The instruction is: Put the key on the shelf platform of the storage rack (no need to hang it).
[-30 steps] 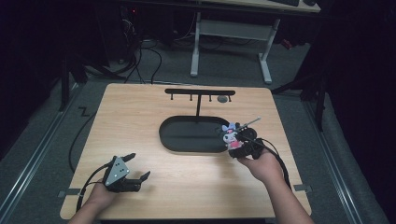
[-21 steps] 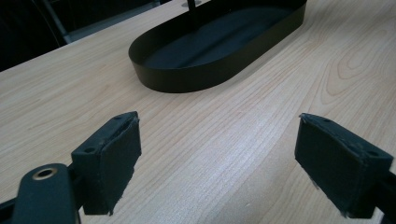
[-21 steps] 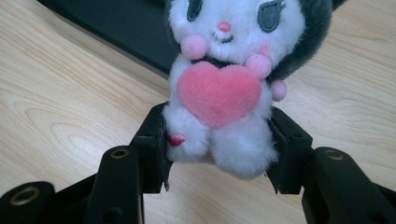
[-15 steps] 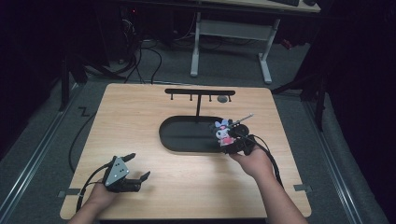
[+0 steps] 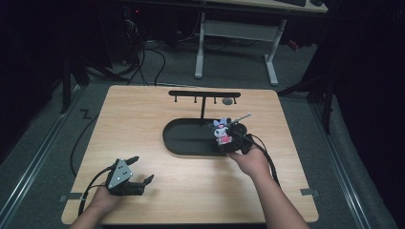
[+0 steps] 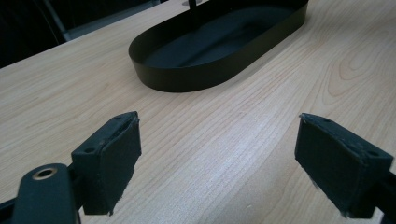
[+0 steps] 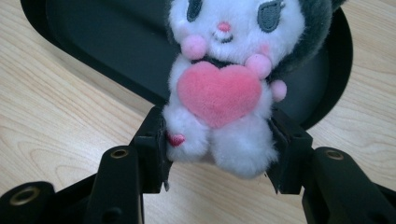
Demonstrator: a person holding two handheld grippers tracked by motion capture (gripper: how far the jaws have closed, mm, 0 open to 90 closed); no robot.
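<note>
A white plush toy (image 7: 219, 88) with a pink heart is clamped by its legs in the right hand-held gripper (image 7: 219, 154), at the right near edge of the black oval tray (image 5: 176, 143) mid-table (image 5: 143, 109). The left hand-held gripper (image 6: 219, 158) rests released at the near left.

No readable text, labels, brands or numbers anywhere I can see. Checked the white-and-grey plush toy with the pink heart (image 7: 219, 88), the black oval metal tray (image 6: 187, 79) and the light wooden tabletop (image 5: 143, 119): all unmarked. The plush has only a stitched face.
</note>
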